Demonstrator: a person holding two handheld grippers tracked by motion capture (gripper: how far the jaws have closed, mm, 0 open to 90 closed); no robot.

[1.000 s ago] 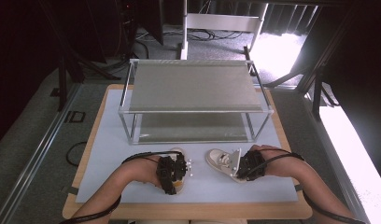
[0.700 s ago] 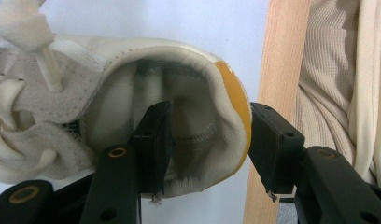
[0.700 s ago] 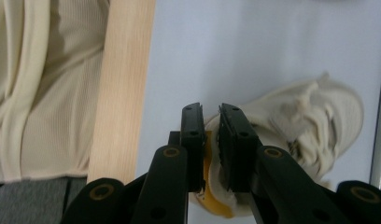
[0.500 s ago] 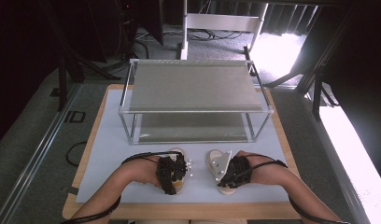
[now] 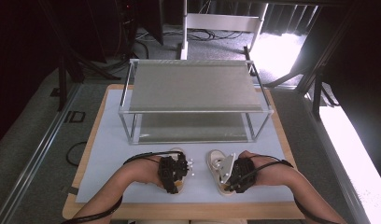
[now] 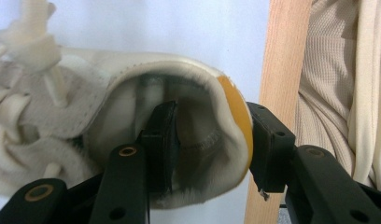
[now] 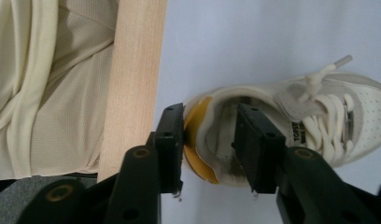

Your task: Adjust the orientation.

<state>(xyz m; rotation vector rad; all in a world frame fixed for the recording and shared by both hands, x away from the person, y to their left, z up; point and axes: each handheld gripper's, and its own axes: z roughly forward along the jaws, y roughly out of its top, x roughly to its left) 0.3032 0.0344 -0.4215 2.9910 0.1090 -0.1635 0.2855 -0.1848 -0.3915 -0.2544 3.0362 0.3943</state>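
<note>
The two-tier rack (image 5: 193,100) stands at the far half of the bench (image 5: 104,154), its lower shelf showing nothing on it, and both shoes sit at the near edge, well short of it. That gap is the big risk: any carry from here runs forward to the rack on a heel-only hold, so the toe would droop and could catch the rack's front rail.

Over to the left shoe (image 6: 132,116). The left claw (image 6: 212,140) straddles its heel, one jaw down inside the opening, the other outside against the yellow heel tab; its jaws have just been closing and look set on the heel wall. The padded collar is soft, so a hold this shallow could peel off once the shoe leaves the bench.

Now the right shoe (image 7: 291,121). The right claw (image 7: 214,140) has just been opening from a tight pinch; one jaw stands outside the yellow heel patch, the other inside the collar, and a sliver of slack seems to show by the inner jaw. Lift now and the shoe may stay behind or twist.

Smallest thing: loose laces (image 7: 319,74) trail off the right shoe, free to snag.
</note>
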